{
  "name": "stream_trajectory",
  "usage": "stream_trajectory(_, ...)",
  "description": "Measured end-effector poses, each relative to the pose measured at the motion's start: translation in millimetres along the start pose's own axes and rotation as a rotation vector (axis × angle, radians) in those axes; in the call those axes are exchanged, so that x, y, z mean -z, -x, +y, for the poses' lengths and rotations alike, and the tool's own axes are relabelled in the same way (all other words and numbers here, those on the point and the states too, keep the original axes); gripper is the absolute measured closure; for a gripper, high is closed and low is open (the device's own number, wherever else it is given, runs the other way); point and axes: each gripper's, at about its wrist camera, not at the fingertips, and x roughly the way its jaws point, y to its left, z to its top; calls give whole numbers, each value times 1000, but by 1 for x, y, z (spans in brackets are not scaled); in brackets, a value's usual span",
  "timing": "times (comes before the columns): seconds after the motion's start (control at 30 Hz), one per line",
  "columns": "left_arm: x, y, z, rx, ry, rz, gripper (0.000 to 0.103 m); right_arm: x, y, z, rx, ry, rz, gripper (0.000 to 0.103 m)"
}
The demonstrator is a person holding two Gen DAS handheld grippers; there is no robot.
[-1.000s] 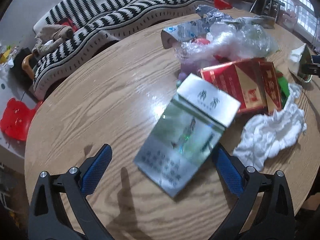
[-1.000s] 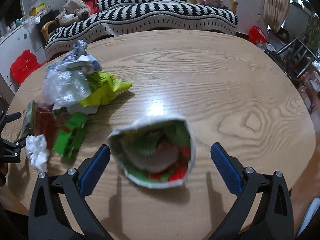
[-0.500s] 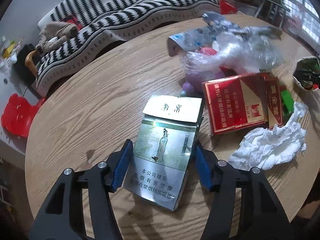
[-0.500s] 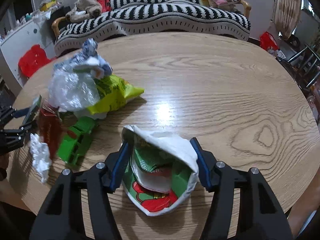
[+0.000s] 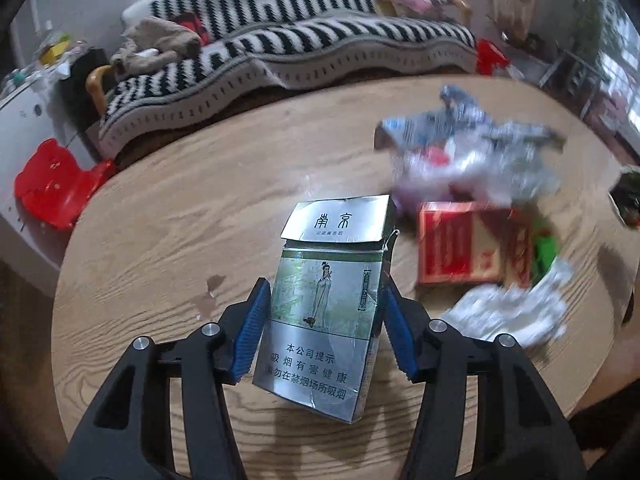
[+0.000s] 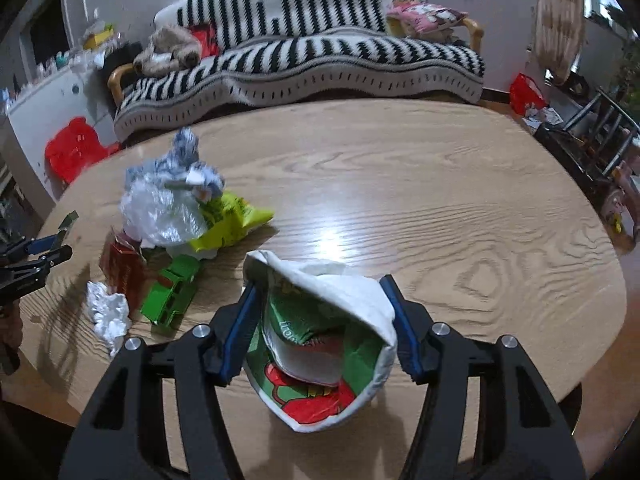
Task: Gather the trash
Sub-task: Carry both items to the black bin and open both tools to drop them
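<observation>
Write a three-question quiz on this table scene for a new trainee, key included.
1. True or false: the left gripper holds the silver cigarette pack by its two side edges.
2. What does the right gripper clamp: A) the crumpled tissue, B) the paper cup, C) the yellow-green wrapper?
3. Fill in: the red cigarette box lies on the ____ table.

Key: 1 true; 2 B; 3 wooden.

Round wooden table [image 6: 440, 216] in a lived-in sitting room

Behind the table a black-and-white striped sofa [image 6: 304, 60] lines the pale wall; a red plastic stool [image 6: 70, 152] stands left of it, daylight entering right.
</observation>
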Motion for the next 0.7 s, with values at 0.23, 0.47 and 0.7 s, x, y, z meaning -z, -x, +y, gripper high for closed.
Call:
stream_trajectory(0.23, -27, 47, -122, 169, -139, -108, 49, 25, 56, -78, 83, -99, -44, 44)
stream_trajectory(0.47, -30, 73, -309, 467, -333, -129, 49, 78, 108, -196, 228, -326, -33, 44)
stream_trajectory(0.7, 4, 60, -480, 727, -476, 2, 49, 151, 138, -309, 327, -566, 20, 44)
